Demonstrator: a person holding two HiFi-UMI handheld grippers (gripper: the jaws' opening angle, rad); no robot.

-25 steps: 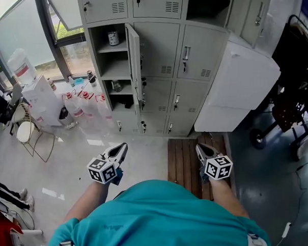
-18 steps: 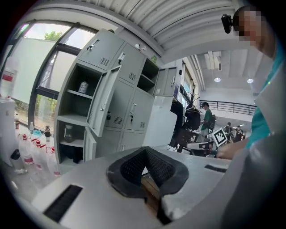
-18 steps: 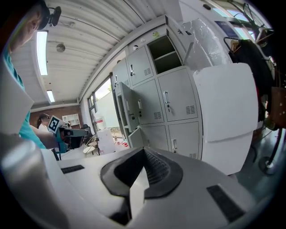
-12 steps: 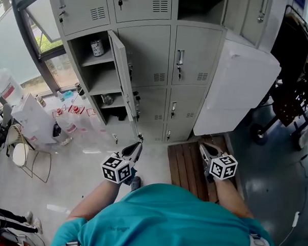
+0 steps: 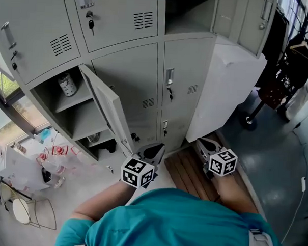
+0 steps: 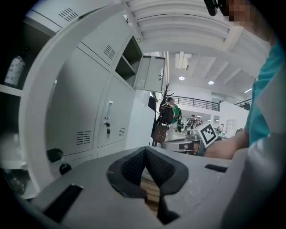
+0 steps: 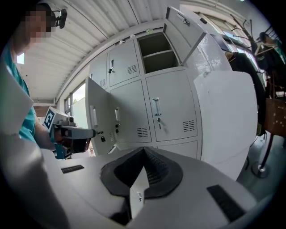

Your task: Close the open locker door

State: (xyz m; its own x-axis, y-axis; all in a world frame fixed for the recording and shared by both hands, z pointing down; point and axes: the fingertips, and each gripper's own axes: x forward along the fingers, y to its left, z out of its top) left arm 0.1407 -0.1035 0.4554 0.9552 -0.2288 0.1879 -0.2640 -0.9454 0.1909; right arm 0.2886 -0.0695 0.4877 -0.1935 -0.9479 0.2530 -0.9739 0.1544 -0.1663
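1. Grey lockers (image 5: pixel 126 67) fill the wall; one door (image 5: pixel 106 110) stands swung wide open.
2. Your left gripper (image 5: pixel 154 151), jaws together, is just below this door's lower corner.
3. Your right gripper (image 5: pixel 203 144), jaws together too, is farther right of the door.

locker bank (image 5: pixel 126 75): light grey, dark vent slots. open locker door (image 5: pixel 107 109): same light grey. left gripper (image 5: pixel 154 149) and right gripper (image 5: pixel 202 143): pale grey bodies, white cubes with black square markers. pads (image 6: pixel 130 171): black, ribbed. shirt (image 5: pixel 180 223): teal. slatted board (image 5: pixel 185 171): dark brown. floor (image 5: pixel 74 188): whitish at left, blue-grey at right. cabinet (image 5: pixel 229 92) beside lockers: white. can (image 5: pixel 68 84) on shelf: white with dark print.
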